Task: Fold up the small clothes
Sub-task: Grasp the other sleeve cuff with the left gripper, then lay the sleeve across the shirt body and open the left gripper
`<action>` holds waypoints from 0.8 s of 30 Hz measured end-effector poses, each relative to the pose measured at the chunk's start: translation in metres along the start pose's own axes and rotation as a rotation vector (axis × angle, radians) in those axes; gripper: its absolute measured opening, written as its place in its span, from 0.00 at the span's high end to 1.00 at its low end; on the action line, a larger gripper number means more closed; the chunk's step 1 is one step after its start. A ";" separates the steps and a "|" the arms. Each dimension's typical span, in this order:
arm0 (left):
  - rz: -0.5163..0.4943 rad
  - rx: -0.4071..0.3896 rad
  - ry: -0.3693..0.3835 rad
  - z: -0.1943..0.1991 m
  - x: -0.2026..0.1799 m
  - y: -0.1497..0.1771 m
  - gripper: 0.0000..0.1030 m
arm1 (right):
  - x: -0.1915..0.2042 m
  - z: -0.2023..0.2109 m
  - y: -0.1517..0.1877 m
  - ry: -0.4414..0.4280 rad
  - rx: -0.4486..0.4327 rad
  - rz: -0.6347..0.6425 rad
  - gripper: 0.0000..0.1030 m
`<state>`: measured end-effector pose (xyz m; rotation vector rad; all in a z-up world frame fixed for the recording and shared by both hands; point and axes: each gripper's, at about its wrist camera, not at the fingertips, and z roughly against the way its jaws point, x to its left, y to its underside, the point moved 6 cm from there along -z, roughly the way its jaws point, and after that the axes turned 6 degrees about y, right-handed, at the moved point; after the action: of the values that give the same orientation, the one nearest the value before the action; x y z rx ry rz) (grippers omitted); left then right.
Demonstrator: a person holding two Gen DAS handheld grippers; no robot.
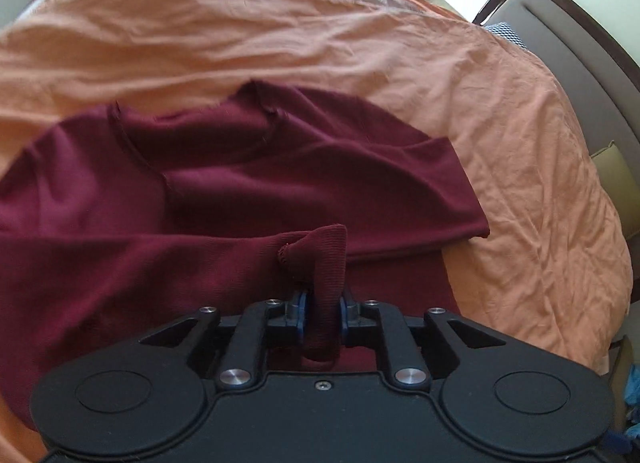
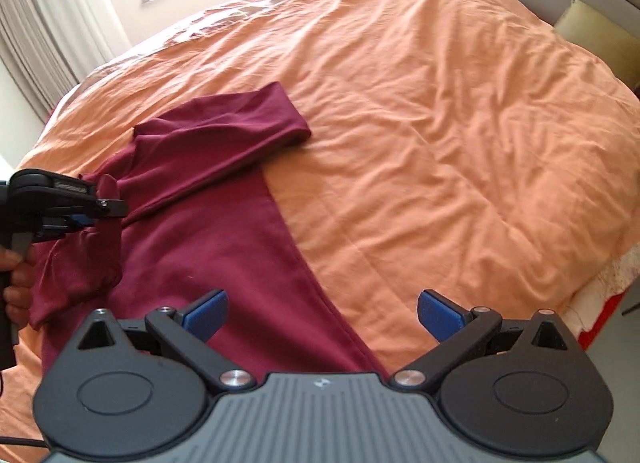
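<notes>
Maroon long-sleeved top [image 2: 224, 231] spread on an orange bedsheet [image 2: 440, 143]

The left gripper [image 1: 323, 305] pinches 1 sleeve cuff [image 1: 324, 255], lifted above the top; the right gripper [image 2: 322, 313] hovers over the hem edge, jaws spread wide.

Legible text: none | left gripper [image 2: 105, 203]: pale embossed wording along its side, too blurred to read | right gripper [image 2: 320, 313]: small pale emblem on its grey ribbed housing, no letters discernible
</notes>
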<state>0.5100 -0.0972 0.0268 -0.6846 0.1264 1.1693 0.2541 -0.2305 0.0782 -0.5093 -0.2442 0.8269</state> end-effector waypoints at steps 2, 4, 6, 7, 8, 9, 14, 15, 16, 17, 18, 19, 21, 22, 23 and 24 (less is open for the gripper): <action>0.008 0.011 -0.005 -0.008 -0.002 0.003 0.72 | -0.003 -0.004 0.001 0.007 0.022 -0.015 0.00; 0.036 0.027 0.012 -0.009 0.000 0.006 0.58 | -0.002 -0.009 0.001 -0.001 0.048 -0.027 0.00; 0.091 0.027 0.035 -0.001 0.003 0.009 0.32 | 0.003 -0.015 -0.001 -0.011 0.072 -0.014 0.00; 0.127 0.021 0.038 0.003 0.006 0.009 0.27 | 0.007 -0.019 -0.002 -0.015 0.077 0.003 0.00; 0.154 0.009 0.038 0.009 0.009 0.010 0.22 | 0.012 -0.022 -0.005 -0.021 0.082 0.027 0.00; 0.181 -0.010 0.033 0.016 0.012 0.011 0.18 | 0.018 -0.026 -0.005 -0.027 0.092 0.054 0.00; 0.301 -0.108 -0.073 0.055 0.036 0.019 0.05 | 0.048 -0.054 -0.009 -0.071 0.158 0.176 0.00; 0.317 -0.117 -0.095 0.062 0.040 0.021 0.05 | 0.055 -0.059 -0.010 -0.090 0.165 0.196 0.00; 0.334 -0.126 -0.118 0.070 0.045 0.025 0.04 | 0.062 -0.064 -0.012 -0.107 0.179 0.215 0.00; 0.356 -0.135 -0.141 0.079 0.051 0.028 0.04 | 0.069 -0.068 -0.014 -0.120 0.191 0.232 0.00; 0.384 -0.145 -0.160 0.089 0.057 0.032 0.03 | 0.075 -0.072 -0.016 -0.135 0.193 0.247 0.00; 0.410 -0.154 -0.174 0.097 0.062 0.036 0.03 | 0.081 -0.075 -0.019 -0.150 0.192 0.263 0.00; 0.451 -0.168 -0.203 0.113 0.074 0.044 0.03 | 0.096 -0.083 -0.024 -0.172 0.198 0.304 0.00; 0.476 -0.181 -0.230 0.122 0.081 0.050 0.03 | 0.105 -0.085 -0.027 -0.188 0.198 0.325 0.00; 0.505 -0.197 -0.260 0.131 0.088 0.056 0.02 | 0.114 -0.088 -0.030 -0.217 0.195 0.345 0.00; 0.536 -0.217 -0.288 0.139 0.095 0.063 0.02 | 0.123 -0.090 -0.035 -0.248 0.191 0.364 0.00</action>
<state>0.4588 0.0702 0.0692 -0.6835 -0.0677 1.8042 0.3934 -0.1878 0.0210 -0.2721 -0.3014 1.2581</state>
